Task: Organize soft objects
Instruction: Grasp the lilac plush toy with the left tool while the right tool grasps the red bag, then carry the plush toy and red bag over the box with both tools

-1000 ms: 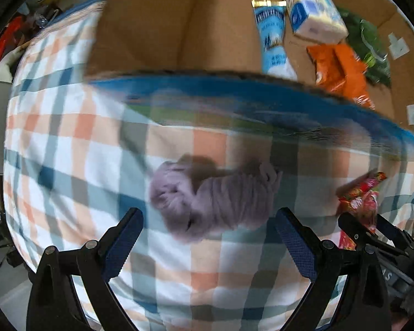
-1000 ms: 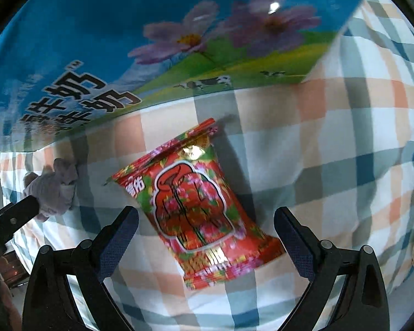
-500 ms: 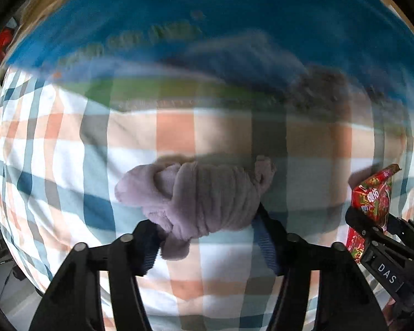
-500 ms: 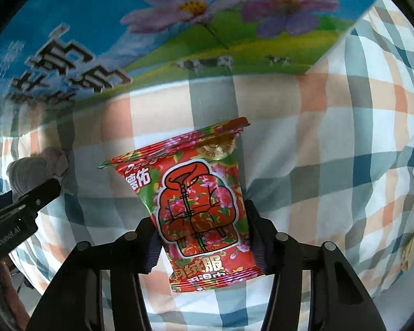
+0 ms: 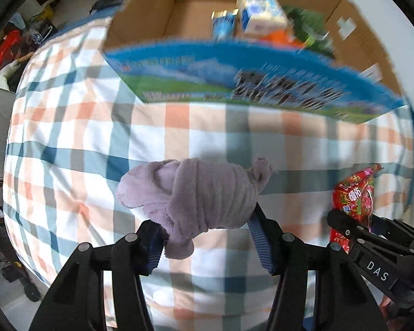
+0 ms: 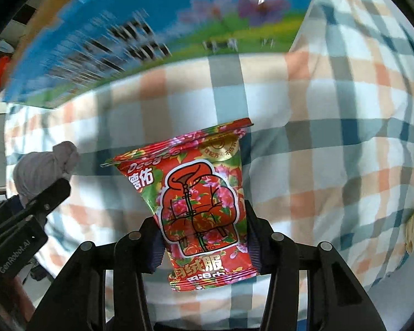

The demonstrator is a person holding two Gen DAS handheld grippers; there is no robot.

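Observation:
My left gripper [image 5: 207, 237] is shut on a rolled lilac plush cloth [image 5: 196, 193] and holds it above the checked bedcover [image 5: 69, 127]. My right gripper [image 6: 202, 237] is shut on a red flowered snack packet [image 6: 198, 201], also lifted off the cover. In the left wrist view the packet [image 5: 354, 198] and right gripper show at the right edge. In the right wrist view the lilac cloth [image 6: 44, 165] and left gripper show at the left edge.
An open cardboard box [image 5: 262, 88] with a blue and green printed front stands ahead on the cover; it also shows in the right wrist view [image 6: 151, 33]. Inside lie a white and blue carton [image 5: 259, 13], a blue pouch, an orange packet and green bags.
Both grippers closed, the left on the lilac cloth and the right on the red packet, then lifted them off the cover. The views pulled back and up from the box front.

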